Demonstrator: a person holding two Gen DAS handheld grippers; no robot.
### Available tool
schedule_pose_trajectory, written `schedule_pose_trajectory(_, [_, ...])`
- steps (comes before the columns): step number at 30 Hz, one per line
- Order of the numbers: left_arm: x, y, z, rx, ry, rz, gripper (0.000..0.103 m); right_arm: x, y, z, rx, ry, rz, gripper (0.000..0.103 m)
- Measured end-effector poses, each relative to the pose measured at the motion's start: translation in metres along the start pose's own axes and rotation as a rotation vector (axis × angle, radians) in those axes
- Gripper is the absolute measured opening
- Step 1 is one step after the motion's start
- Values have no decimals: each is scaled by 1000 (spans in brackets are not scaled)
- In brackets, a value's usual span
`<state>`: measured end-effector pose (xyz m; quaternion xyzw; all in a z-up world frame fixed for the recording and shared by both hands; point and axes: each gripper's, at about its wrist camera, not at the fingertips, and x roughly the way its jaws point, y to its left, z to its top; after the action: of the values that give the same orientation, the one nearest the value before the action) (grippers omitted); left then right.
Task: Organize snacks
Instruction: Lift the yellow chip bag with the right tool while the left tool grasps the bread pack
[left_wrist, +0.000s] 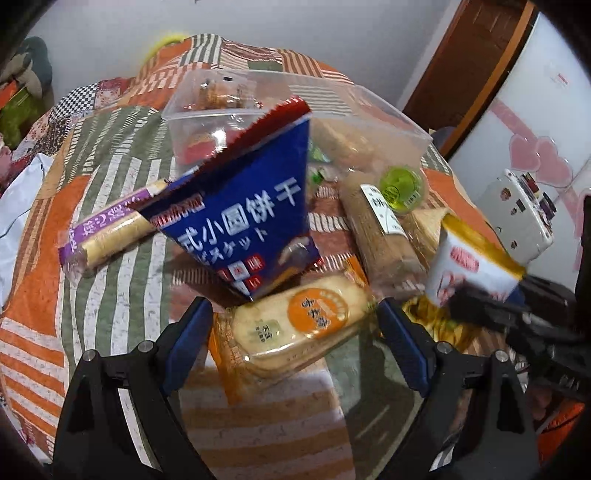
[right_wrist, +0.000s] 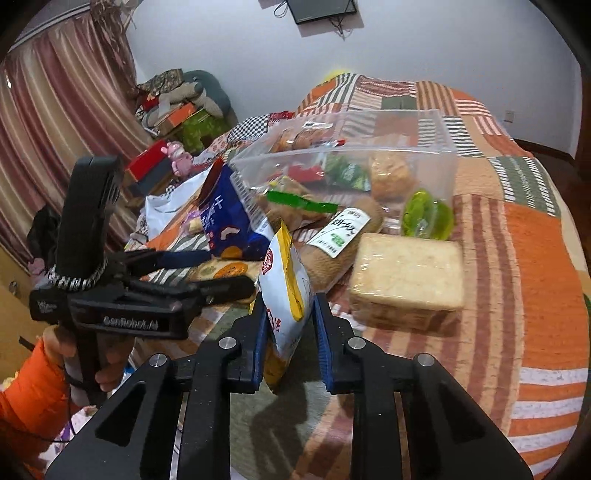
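snacks crowding clear bin (right_wrist: 436, 155), right tongs (right_wrist: 290, 328) pinching yellow-white bag (right_wrist: 286, 280), left tongs (left_wrist: 295, 332) spread

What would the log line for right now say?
left gripper: open, above orange-label cake pack | right gripper: holds white-and-yellow snack bag | blue biscuit bag: tilted beside clear bin

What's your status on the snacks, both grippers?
Left gripper open over orange-label cake pack. Right gripper shut on white-yellow snack bag. Clear bin part-filled. Blue biscuit bag leaning against bin.
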<state>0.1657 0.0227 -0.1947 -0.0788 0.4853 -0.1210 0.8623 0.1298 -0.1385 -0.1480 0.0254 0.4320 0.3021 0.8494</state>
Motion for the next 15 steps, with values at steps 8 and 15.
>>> schedule_pose_trajectory(8, [-19, -10, -24, 4, 23, -78, 91, -11, -11, 2, 19, -27, -19, 21])
schedule_pose_trajectory(15, [-20, -25, -28, 40, 30, -98, 90, -22, -20, 4, 38, -48, -27, 21])
